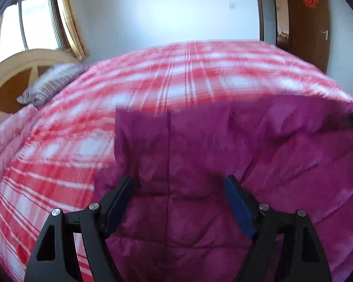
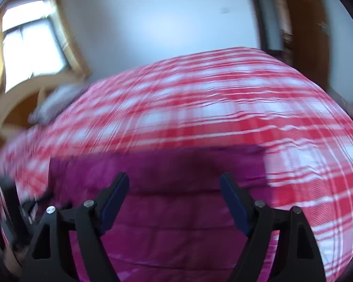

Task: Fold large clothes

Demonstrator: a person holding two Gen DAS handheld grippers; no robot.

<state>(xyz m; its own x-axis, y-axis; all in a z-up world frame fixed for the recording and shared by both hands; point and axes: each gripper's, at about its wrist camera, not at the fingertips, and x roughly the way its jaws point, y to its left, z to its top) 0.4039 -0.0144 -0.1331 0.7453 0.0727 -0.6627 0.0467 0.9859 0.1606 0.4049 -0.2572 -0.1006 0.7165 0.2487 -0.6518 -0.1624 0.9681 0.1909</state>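
A magenta quilted jacket (image 1: pixel 270 152) lies spread on a bed with a red and white plaid cover (image 1: pixel 176 77). My left gripper (image 1: pixel 178 179) hovers over the jacket's left part, jaws wide apart, nothing between the blue pads. In the right wrist view, which is blurred, the same jacket (image 2: pixel 171 223) fills the lower middle over the plaid cover (image 2: pixel 200 108). My right gripper (image 2: pixel 174 176) stands open above it, its pads clear of the fabric. A dark blurred shape at the far left (image 2: pixel 11 206) looks like the other gripper.
A striped grey pillow (image 1: pixel 51 82) rests at the bed's far left by a curved wooden headboard (image 1: pixel 9 70). A window with yellow curtains (image 1: pixel 30 23) is behind it. A brown door (image 1: pixel 306 30) stands at the back right.
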